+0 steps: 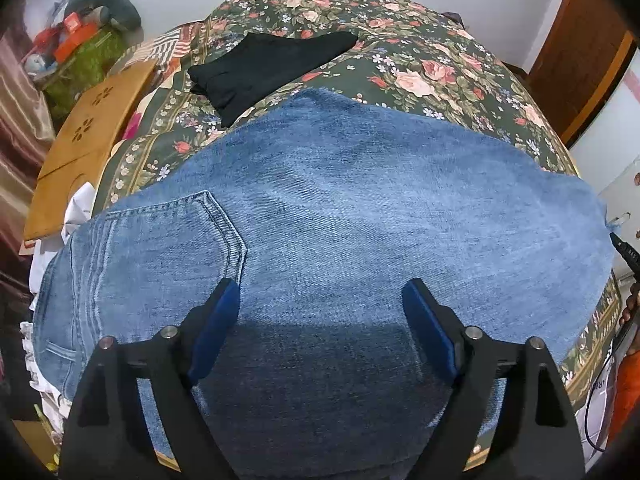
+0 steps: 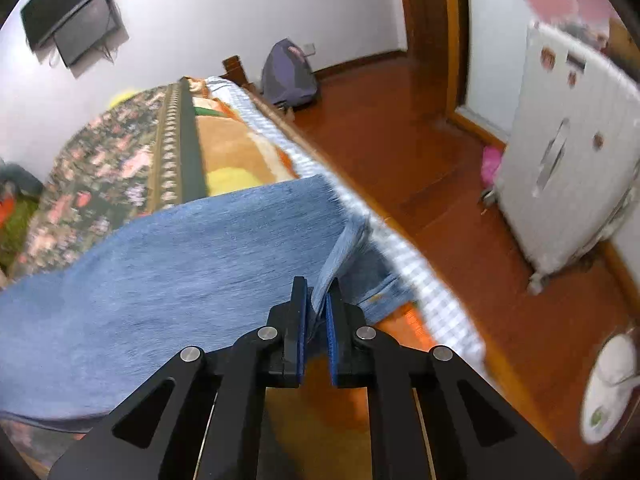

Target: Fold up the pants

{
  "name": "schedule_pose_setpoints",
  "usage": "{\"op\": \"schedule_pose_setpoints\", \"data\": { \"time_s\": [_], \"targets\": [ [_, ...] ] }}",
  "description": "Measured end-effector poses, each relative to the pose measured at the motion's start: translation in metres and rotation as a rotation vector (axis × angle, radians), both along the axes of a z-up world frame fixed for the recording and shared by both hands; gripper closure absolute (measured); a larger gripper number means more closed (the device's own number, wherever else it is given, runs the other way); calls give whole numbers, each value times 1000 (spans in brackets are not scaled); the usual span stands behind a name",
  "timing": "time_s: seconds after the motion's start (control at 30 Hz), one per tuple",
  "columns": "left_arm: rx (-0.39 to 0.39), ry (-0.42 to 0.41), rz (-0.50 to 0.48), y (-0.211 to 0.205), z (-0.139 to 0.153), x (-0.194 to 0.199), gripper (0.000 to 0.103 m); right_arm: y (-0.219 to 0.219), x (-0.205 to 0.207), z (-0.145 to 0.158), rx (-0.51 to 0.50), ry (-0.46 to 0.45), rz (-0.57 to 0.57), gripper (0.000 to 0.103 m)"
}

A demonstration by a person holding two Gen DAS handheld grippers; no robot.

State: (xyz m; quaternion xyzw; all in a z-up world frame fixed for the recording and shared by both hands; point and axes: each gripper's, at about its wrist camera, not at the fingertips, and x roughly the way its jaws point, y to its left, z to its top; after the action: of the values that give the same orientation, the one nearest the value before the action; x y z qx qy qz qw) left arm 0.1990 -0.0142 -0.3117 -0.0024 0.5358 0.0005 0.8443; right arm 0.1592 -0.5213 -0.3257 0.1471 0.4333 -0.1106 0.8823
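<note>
The left gripper [image 1: 320, 304] is spread wide, its blue-padded fingers [image 1: 216, 320] hanging over the jeans [image 1: 340, 200] with nothing between them; whether the tips touch the cloth cannot be told. The right gripper [image 2: 316, 300] is nearly closed, its blue pads [image 2: 302, 320] pinching the pale edge of the jeans [image 2: 180, 248] at the leg end, near the side of the bed.

The jeans are mid-blue washed denim with a visible twill weave. They lie flat across the bed, one stitched back pocket [image 1: 176, 236] showing towards the waist on the left, the frayed hem [image 1: 608, 216] on the right. In the right wrist view the gripped edge is lifted and folds over, showing the lighter inside of the cloth.

Under them is a dark green bedspread [image 1: 420, 64] printed with pink roses and a patterned border. Beyond the jeans lies a folded black garment [image 1: 264, 68]. To the left leans a wooden board [image 1: 92, 136] with cut-out petal shapes, and further back a heap of clutter with orange boxes [image 1: 72, 36]; their lettering is too small to read.

In the right wrist view a blue-and-white checked sheet [image 2: 400, 256] runs along the bed edge above a glossy reddish wooden floor [image 2: 400, 140]. A white cabinet [image 2: 568, 152] with stickers stands to the right, a grey backpack [image 2: 288, 76] rests against the far wall, and a dark screen [image 2: 76, 8] hangs high on it.
</note>
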Motion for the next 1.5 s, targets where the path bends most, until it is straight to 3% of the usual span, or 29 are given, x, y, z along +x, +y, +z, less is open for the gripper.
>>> {"op": "schedule_pose_setpoints", "data": {
  "time_s": [0.2, 0.27, 0.33, 0.4, 0.6, 0.7, 0.83, 0.9, 0.97, 1.03, 1.1, 1.3, 1.5],
  "targets": [
    [6, 43, -17, -5, 8, 8, 15, -11, 2, -1, -10, 49, 24, 93],
    [3, 11, -30, -12, 20, 10, 15, -18, -2, 6, 0, 68, 11, 82],
    [-13, -27, -56, -23, 33, 12, 15, -26, -9, 13, 61, 60, -13, 53],
    [-31, -61, -85, -38, 44, 16, 15, -35, -22, 19, 147, 9, -34, 47],
    [-33, -78, -180, -88, 42, 32, 15, -44, -33, -2, 358, 0, -96, 47],
    [-59, -29, -200, -103, 23, 36, 15, -39, -25, -16, 397, 23, -109, 47],
    [-35, 18, -216, -116, 0, 37, 16, -40, -12, -28, 444, 15, -122, 46],
    [8, 0, -234, -123, -3, 33, 16, -43, -8, -31, 468, 4, -138, 48],
    [24, -5, -254, -127, -4, 31, 16, -44, -4, -31, 470, -12, -144, 60],
    [26, -5, -257, -127, -5, 31, 16, -45, -2, -28, 464, -25, -151, 81],
    [11, -2, -252, -127, -5, 31, 16, -45, -1, -20, 446, -37, -156, 93],
    [-53, 3, -230, -115, 6, 32, 16, -34, -4, 27, 353, -120, -131, 95],
    [-65, -93, -218, -99, 43, 22, 16, -9, -12, 103, 297, -272, -42, 96]
  ]
}}
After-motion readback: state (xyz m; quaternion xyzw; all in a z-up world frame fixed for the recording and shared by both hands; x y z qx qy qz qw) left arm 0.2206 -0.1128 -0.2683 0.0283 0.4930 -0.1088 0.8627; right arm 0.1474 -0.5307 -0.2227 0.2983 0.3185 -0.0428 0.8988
